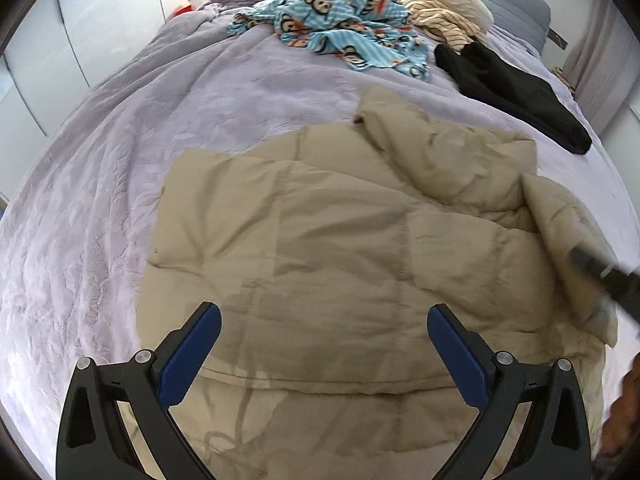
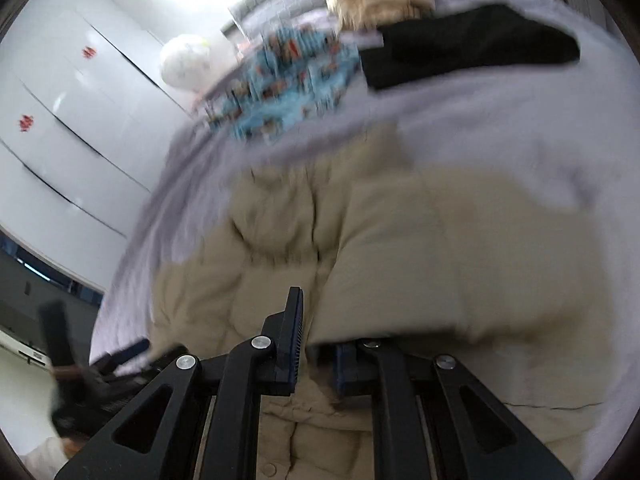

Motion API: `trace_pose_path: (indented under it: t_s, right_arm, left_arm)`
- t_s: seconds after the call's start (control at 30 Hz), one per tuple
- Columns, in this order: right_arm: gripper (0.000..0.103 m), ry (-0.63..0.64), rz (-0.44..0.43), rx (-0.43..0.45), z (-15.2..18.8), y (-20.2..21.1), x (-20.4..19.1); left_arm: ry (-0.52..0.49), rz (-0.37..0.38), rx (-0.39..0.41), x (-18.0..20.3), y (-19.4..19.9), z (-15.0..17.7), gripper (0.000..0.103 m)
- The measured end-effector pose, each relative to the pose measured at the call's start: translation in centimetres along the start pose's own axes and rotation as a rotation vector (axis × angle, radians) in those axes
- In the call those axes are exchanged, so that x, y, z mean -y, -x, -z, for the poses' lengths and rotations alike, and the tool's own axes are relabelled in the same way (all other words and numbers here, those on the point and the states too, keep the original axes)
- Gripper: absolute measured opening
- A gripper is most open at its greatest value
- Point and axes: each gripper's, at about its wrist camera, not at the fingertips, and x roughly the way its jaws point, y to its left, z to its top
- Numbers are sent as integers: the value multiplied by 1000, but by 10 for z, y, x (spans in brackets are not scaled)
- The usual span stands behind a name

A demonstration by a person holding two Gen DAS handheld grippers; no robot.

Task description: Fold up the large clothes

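Beige quilted jacket (image 1: 344, 240), no legible label

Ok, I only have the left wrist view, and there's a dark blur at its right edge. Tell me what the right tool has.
Observer: The right tool is shut on a fold of the beige jacket.
Operator: Give me a landmark near that grip.
Observer: A round snap button shows on the jacket just below the tool.
Operator: Now say where my tool shows from there.
Observer: The left tool shows blurred at the picture's lower left, near the jacket's edge.
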Motion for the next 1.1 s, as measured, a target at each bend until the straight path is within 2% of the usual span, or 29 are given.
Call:
trace_pose_path:
  t_s: [0.23,0.37,0.43,0.47,0.5,0.57,0.67,0.73,0.77,0.8,0.87,0.97,1.1]
  right_arm:
    - [14,-104,56,-103,33,-50,29]
    - [20,-172,31,-138,34,-50,40]
    - [40,-217,4,-155,31,-41,41]
    - [64,-226,-19,-149,31,-33,41]
    - [81,-239,-61,-119,31,-16,39]
    - [82,-267,-84,-53,32,9,44]
    - [82,-390,-87,23,32,31,67]
    - [76,-502,-94,67,29,38,91]
    - [57,-540,-92,78,28,39,98]
    - [33,-575,-88,84,24,37,104]
    - [11,-583,-99,104,14,34,106]
    - [11,-428,-91,116,-4,32,73]
    - [11,-144,-80,59,-11,18,5]
  left_arm:
    - [-19,47,-47,7,-26,2,103]
    - [-34,78,-81,21,-37,6,103]
    - [-47,102,-78,27,-38,5,103]
    - [-50,115,-73,29,-37,4,103]
    - [-50,133,-67,29,-36,2,103]
    - [-41,159,-59,26,-35,-3,103]
    - [-27,148,-48,19,-36,-9,103]
    - [-13,155,-49,13,-37,-11,103]
    - [-6,165,-51,10,-37,-12,103]
    - [4,183,-52,7,-37,-12,103]
    - [32,226,-56,0,-38,-14,103]
    - [87,328,-72,-12,-40,-15,103]
    - [165,474,-97,-27,-41,-14,103]
